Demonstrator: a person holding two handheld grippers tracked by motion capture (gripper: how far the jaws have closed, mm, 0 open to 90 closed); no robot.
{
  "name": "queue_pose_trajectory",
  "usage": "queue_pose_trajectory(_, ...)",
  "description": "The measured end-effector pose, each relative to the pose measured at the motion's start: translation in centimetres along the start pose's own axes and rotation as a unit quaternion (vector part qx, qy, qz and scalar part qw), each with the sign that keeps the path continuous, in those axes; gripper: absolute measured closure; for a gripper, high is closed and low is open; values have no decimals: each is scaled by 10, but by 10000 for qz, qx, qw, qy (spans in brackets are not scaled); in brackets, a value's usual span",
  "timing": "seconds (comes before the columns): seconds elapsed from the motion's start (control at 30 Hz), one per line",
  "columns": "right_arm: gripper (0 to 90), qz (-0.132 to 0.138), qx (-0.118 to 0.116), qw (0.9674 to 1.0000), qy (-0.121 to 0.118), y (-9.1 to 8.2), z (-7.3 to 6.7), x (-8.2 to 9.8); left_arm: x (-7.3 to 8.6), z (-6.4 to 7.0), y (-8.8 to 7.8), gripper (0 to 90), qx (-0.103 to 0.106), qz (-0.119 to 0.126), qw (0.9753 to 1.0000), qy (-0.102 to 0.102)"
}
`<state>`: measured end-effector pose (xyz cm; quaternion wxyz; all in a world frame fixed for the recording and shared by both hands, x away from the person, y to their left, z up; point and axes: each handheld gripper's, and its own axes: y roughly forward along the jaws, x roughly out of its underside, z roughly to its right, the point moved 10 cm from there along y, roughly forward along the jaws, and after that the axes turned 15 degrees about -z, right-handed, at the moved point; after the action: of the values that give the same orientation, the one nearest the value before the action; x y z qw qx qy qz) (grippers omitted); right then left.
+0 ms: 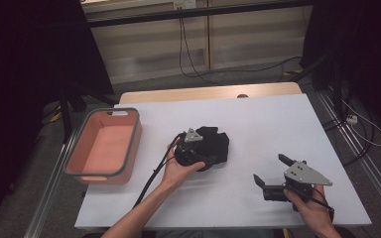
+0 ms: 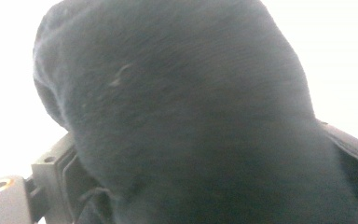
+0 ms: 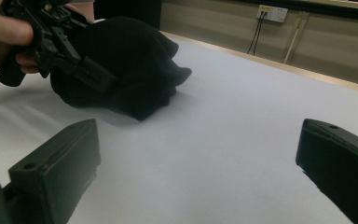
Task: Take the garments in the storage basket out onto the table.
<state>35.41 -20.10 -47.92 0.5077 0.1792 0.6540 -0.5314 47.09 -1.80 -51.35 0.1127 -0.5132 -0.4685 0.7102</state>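
Centre frame on the white table [image 1: 258, 124]: crumpled black cloth [image 1: 214, 144], left gripper [image 1: 194, 154] pressed against it, jaws spread wide, grip impossible to tell. Lower right: right gripper [image 1: 273, 173] wide open, empty.

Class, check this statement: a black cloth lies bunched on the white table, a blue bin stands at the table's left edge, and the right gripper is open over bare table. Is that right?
Not quite: the bin is salmon pink with a grey rim, not blue, as the high view shows. The black cloth does lie bunched on the white table, and the right gripper is open over bare table.
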Motion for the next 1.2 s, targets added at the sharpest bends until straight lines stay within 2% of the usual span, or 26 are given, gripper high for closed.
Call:
queue_pose_trajectory(0.07, 0, -19, 1, 10000, 31, 2, 1, 0, -2, 2, -5, 55, -4, 58, 9999, 120)
queue_pose_trajectory(0.3, 0, 6, 19, 9999, 106, 3, 4, -3, -4, 0, -20, 46, -162, 213, 9996, 126)
queue_pose_trajectory(0.37, 0, 26, 12, 9999, 96, 4, 4, -4, -3, -1, -26, 44, -218, 289, 9991, 203)
queue_pose_trajectory(0.5, 0, 21, 28, 10000, 89, 8, 3, -7, -3, -1, -39, 44, -36, 466, 9989, 80)
queue_pose_trajectory(0.57, 9, -11, 1, 10000, 49, 10, 0, -8, -4, -2, -46, 43, -12, 604, 9981, 98)
queue_pose_trajectory(0.73, 4, -43, -97, 9999, -63, 14, -10, -14, 9, -1, -55, 43, -154, 438, 9988, 120)
queue_pose_trajectory(0.87, 4, -101, -159, 9998, -55, 16, -14, -15, 13, -3, -68, 45, -187, 582, 9981, 62)
queue_pose_trajectory(1.03, 5, -98, -140, 9997, -144, 18, -19, -24, 25, -4, -83, 45, -237, 580, 9980, 13)
queue_pose_trajectory(1.2, 1, -23, -251, 9993, -263, 23, -29, -34, 37, -5, -99, 45, -360, 661, 9972, -55)
